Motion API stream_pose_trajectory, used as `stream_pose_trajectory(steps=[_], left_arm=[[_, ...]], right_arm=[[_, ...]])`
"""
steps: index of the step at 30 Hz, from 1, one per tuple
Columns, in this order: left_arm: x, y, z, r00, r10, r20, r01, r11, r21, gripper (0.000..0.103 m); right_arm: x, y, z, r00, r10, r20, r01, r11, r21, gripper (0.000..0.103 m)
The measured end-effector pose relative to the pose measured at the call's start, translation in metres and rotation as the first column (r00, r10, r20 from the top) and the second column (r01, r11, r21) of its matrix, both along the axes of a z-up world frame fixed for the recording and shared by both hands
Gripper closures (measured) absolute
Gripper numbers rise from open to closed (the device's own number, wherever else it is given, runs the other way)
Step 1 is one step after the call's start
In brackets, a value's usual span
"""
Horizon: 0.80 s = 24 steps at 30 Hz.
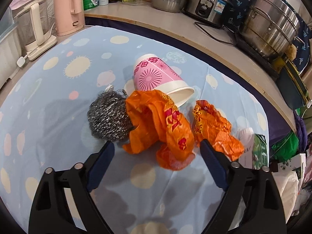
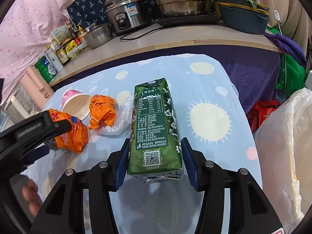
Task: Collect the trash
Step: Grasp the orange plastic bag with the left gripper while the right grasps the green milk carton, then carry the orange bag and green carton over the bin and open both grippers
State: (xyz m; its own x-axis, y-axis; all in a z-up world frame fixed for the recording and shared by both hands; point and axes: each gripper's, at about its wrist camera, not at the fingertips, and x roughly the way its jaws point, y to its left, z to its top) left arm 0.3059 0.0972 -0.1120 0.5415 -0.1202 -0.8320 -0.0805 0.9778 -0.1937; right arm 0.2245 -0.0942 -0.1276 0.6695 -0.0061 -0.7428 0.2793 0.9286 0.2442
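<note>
Milk carton (image 2: 154,128) beside orange wrappers (image 2: 102,113), paper cup (image 2: 77,105), scourer (image 1: 107,115)

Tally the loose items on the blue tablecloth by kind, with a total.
Crumpled orange plastic bags: 2
Pink flower-printed paper cup: 1
Steel wire scouring ball: 1
Green milk carton: 1
Clear crumpled plastic film: 1
Total: 6

crinkled, glossy orange plastic wrappers (image 1: 165,124); coarse, shiny ball of steel wool (image 1: 108,117); smooth pink-patterned paper cup (image 1: 156,76) with matt white inside; glossy green printed milk carton (image 2: 154,128); soft matt blue cloth table cover with pale dots (image 1: 58,89); dull brushed-metal pots (image 1: 269,29); thin clear plastic film (image 2: 122,115).
</note>
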Motion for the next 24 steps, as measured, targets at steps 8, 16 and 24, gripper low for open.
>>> stream_pose_trajectory(steps=[8,16,24], left_arm=[[-0.001,-0.006,-0.001,0.998,-0.055,-0.007,0.055,0.998,-0.007,0.071],[-0.023,-0.004,0.013,0.997,-0.071,0.009,0.071,0.997,-0.024,0.079],[-0.059,-0.013,0.031,0.993,-0.115,0.027,0.116,0.993,-0.028,0.079]], right_arm=[[-0.005,-0.002,-0.001,1.0,0.001,0.007,-0.001,1.0,0.02,0.054],[-0.022,-0.002,0.013,0.999,-0.003,0.048,0.002,1.0,0.028,0.055],[-0.046,-0.007,0.031,0.996,-0.015,0.093,0.011,0.999,0.044,0.057]])
